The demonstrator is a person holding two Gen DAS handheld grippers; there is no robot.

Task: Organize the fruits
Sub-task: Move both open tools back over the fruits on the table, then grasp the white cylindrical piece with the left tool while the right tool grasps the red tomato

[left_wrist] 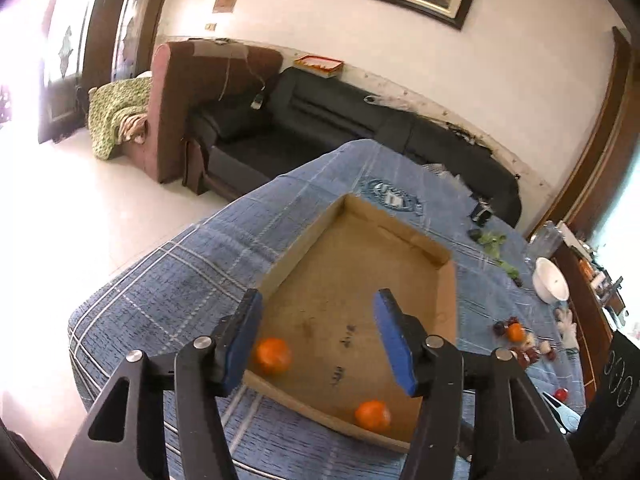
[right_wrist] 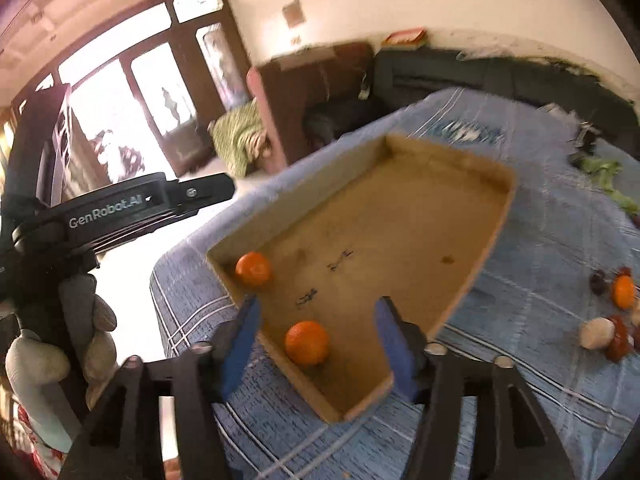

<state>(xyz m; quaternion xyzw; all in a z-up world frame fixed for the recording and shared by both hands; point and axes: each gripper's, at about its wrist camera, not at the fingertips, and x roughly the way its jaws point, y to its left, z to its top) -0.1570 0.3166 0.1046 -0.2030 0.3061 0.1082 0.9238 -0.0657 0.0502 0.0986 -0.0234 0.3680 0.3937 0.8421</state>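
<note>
Both left tongs (left_wrist: 318, 334) and right tongs (right_wrist: 316, 340) hover wide, empty, above the cardboard box (left_wrist: 446, 258).

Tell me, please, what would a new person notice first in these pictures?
First, the shallow cardboard box on the blue checked cloth, with two oranges inside near its closer edge. Next, both open grippers, left and right, empty above the box. More fruit lies loose on the cloth to the right.

surface: blue plaid cloth (left_wrist: 192, 280) | on it: cardboard tray (left_wrist: 304, 240), loose fruit pile (right_wrist: 616, 312), white bowl (left_wrist: 550, 280), greens (left_wrist: 494, 242)
</note>
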